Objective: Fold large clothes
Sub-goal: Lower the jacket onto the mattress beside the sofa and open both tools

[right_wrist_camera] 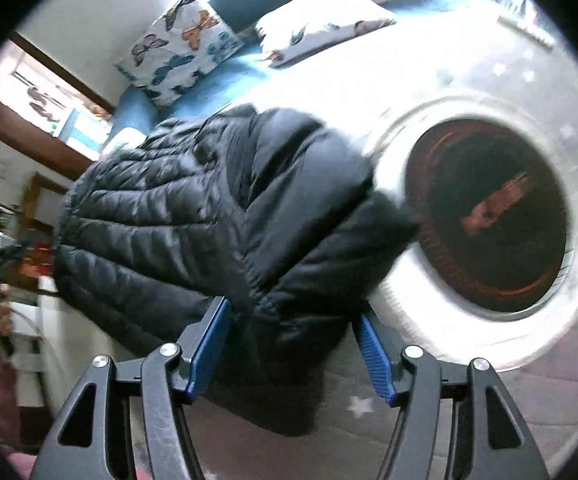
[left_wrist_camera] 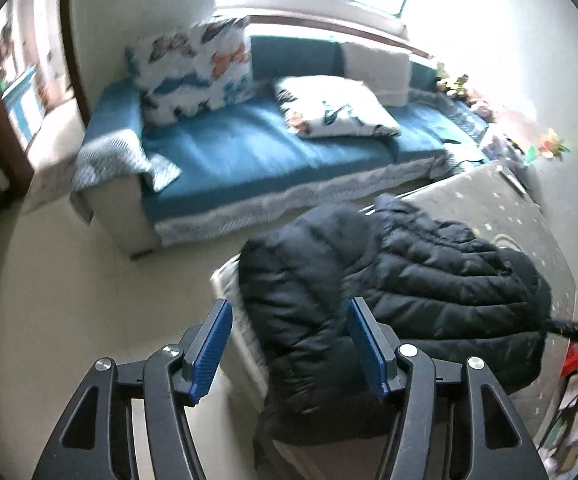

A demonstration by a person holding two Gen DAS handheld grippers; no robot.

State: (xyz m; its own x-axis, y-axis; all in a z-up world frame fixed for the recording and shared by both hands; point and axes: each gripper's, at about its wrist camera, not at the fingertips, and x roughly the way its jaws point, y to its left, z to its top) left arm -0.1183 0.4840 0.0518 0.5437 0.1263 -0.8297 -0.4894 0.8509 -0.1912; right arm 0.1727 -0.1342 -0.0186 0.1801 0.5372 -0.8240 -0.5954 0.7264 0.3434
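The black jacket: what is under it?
The black jacket lies on a grey table with small white stars. One end hangs over the table edge. In the right view it covers part of a round dark-red inset. The surface beneath the rest is hidden.

My left hand-held gripper (left_wrist_camera: 289, 344) has its jaws apart, with the puffy black quilted jacket (left_wrist_camera: 389, 280) bulging up between them. The pale floor (left_wrist_camera: 89, 280) to its left is free. The long blue sofa (left_wrist_camera: 249, 152) blocks the far side. By my right hand-held gripper (right_wrist_camera: 293, 344), the grey starry counter (right_wrist_camera: 489, 400) is bare, up to the round dark hole (right_wrist_camera: 485, 216).
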